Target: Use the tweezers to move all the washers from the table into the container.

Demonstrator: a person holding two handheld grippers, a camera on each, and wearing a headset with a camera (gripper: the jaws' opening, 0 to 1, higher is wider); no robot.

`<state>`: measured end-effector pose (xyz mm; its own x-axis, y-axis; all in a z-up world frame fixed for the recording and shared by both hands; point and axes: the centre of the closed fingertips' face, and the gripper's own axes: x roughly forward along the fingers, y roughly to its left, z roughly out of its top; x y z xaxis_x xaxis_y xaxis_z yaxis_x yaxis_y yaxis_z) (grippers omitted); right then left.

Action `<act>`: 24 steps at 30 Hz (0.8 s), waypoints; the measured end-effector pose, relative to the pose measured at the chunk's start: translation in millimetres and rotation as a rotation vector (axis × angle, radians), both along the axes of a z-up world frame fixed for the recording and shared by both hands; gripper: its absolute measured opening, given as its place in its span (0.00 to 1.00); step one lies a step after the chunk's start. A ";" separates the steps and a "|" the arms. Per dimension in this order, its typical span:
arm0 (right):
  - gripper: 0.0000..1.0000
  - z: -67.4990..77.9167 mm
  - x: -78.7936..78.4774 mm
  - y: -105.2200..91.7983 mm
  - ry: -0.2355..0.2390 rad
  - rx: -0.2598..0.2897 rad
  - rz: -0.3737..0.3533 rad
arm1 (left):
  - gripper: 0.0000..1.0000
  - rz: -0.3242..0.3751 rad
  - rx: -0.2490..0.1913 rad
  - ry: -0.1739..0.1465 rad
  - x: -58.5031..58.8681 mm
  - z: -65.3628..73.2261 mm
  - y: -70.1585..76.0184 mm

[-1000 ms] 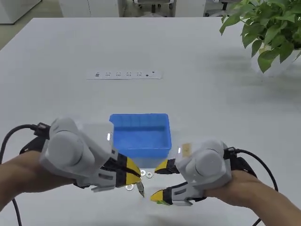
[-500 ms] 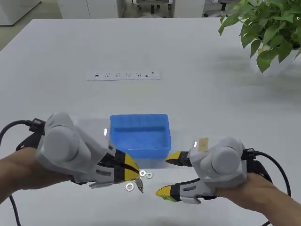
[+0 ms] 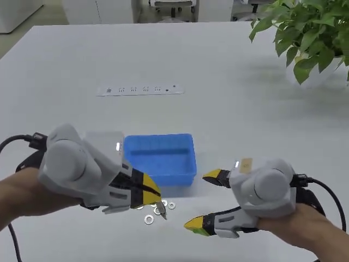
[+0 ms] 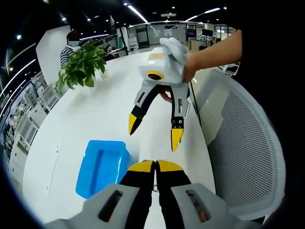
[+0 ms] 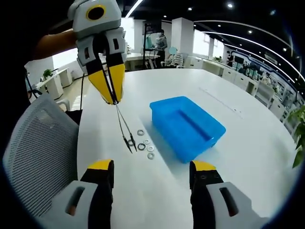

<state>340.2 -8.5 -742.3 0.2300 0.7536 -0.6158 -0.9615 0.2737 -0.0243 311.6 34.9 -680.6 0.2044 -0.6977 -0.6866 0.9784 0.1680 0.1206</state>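
Surface [image 3: 245, 109]: white and broad; carries every item listed below.
Potted plant [image 3: 305, 33]: far right corner, well apart from the work.
Container [image 3: 163, 176]: blue open tray, upright, near the front edge and between the two tools; no washers visible inside.
Right tool [image 3: 200, 199]: jaws spread wide, holding nothing; hovers to the right of the washers, just in front of the container.
Left tool [image 3: 150, 191]: jaws pressed narrow onto the tweezers' upper end; angled down toward the washers.
Power strip [image 3: 140, 90]: flat on the surface behind the container, well apart from it.
Tweezers [image 5: 123, 124]: slim metal pair, tips down among the washers. Whether a washer is pinched cannot be told.
Washers [image 5: 141, 146]: several small metal rings in a loose cluster on the surface, just in front of the container's near wall.
Step in hand: judged to be picking a single washer with the tweezers.
Recommended handling: take a washer at the cluster's edge. Put one tip through the hole or pinch across the rim, then squeeze firmly before lifting. Lift straight up, clear the near wall, and release low over the container floor. Hold the right tool clear of the path.
Risk: flat rings may slide or stack under the tips.
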 end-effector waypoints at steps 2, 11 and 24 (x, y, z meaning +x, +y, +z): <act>0.69 0.9 0.7 -1.6 -0.001 0.008 -0.007 | 0.05 0.001 -0.003 0.001 1.7 0.0 -0.9; 0.81 0.4 1.3 -6.2 0.002 0.022 -0.030 | 0.05 0.003 -0.012 0.000 9.6 -0.2 -4.6; 1.00 -2.6 1.7 -8.0 0.011 0.039 -0.062 | 0.05 0.012 -0.013 -0.003 20.8 -4.7 -6.0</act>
